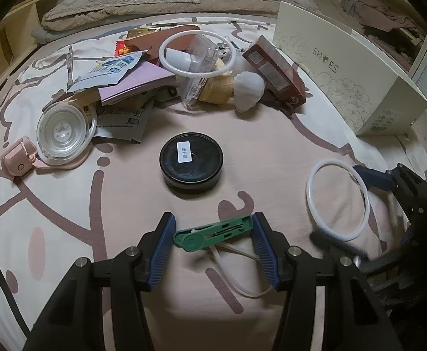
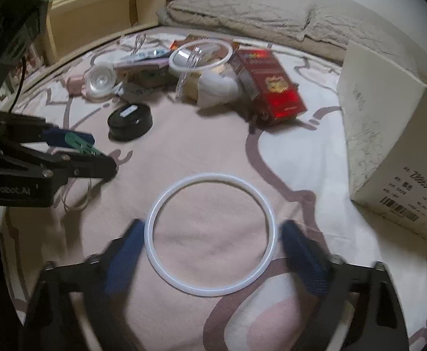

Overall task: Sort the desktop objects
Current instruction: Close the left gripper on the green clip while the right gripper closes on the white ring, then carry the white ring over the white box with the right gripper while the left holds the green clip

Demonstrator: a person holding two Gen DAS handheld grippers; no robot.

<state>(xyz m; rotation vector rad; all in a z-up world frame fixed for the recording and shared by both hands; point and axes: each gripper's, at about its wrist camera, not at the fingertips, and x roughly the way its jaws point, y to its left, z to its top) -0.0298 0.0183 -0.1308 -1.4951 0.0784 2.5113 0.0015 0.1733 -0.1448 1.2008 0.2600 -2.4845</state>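
Black tin (image 1: 191, 161) (lid on), shoe box (image 1: 351, 79) closed, contents unseen

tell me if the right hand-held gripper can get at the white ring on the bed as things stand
Probably yes. The white ring lies flat on the bedsheet between the fingers of the right hand-held gripper, with nothing on top of it. The fingers sit just outside its rim, not clearly pressing yet.

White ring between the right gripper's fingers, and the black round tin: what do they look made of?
White ring: probably silicone or rubber; matte, slightly translucent, thin even band. Black tin: likely painted metal or hard plastic; glossy lid with soft reflections and a white label.
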